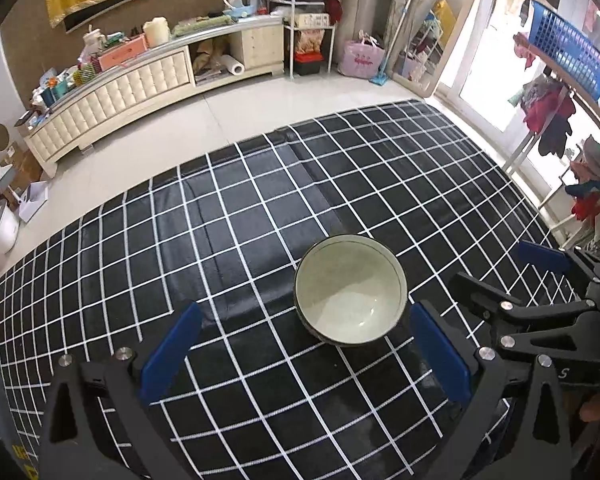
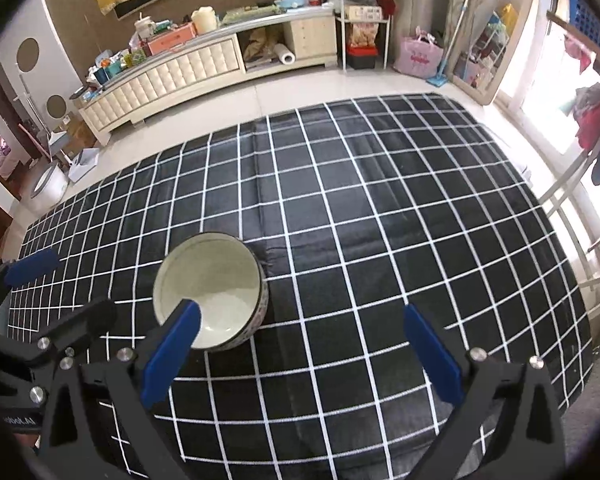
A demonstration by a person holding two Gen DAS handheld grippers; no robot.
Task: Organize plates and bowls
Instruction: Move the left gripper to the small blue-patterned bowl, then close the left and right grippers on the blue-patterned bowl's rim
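Note:
A white bowl with a dark patterned outside (image 1: 350, 290) stands upright and empty on the black checked cloth (image 1: 260, 208). My left gripper (image 1: 306, 354) is open and empty, just short of the bowl, which sits a little right of centre between the blue fingers (image 1: 172, 354). In the right wrist view the same bowl (image 2: 210, 288) lies at the left. My right gripper (image 2: 300, 356) is open and empty; its left blue finger (image 2: 172, 354) overlaps the bowl's near rim in the view. Each gripper shows at the edge of the other's view.
The checked cloth covers a wide low surface (image 2: 380, 220). A cream cabinet with clutter (image 1: 148, 84) stands across the tiled floor. A white shelf rack (image 1: 308, 20) and a pink bag (image 1: 362, 58) are at the back. A clothes rack (image 1: 560, 120) stands at the right.

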